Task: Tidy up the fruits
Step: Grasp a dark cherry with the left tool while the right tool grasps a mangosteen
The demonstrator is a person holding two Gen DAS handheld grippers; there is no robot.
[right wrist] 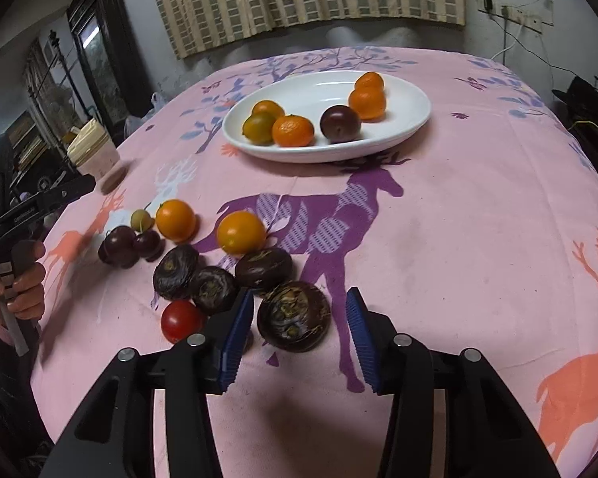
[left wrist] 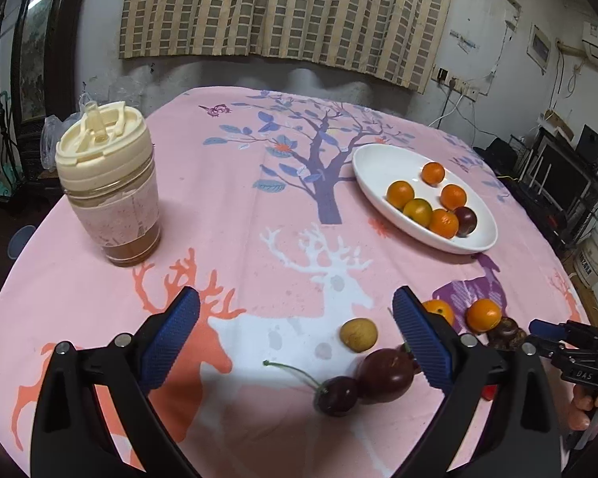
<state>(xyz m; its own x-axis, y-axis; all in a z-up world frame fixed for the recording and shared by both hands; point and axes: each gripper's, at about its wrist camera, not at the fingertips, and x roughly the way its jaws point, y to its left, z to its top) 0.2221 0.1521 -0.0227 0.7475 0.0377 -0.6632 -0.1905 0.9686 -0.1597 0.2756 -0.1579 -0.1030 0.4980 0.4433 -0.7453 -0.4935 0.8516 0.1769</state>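
While your right gripper point(right wrist: 299, 328) hangs low over the table point(right wrist: 478, 207), its jaws stand apart around the nearest dark chestnut point(right wrist: 294, 316), pads not yet pressing, which looks like lining up a pick. Your left gripper point(left wrist: 295, 338) is spread wide and empty above the plum point(left wrist: 384, 375) and cherry point(left wrist: 336, 395), roomy enough to take either. Five oranges and a plum already sit in the plate point(right wrist: 414, 119), so that is likely where the loose fruit goes. Two oranges point(right wrist: 241, 232), three more chestnuts and a tomato point(right wrist: 181, 320) lie clustered near you, touching in places, so a careless squeeze could nudge neighbours.
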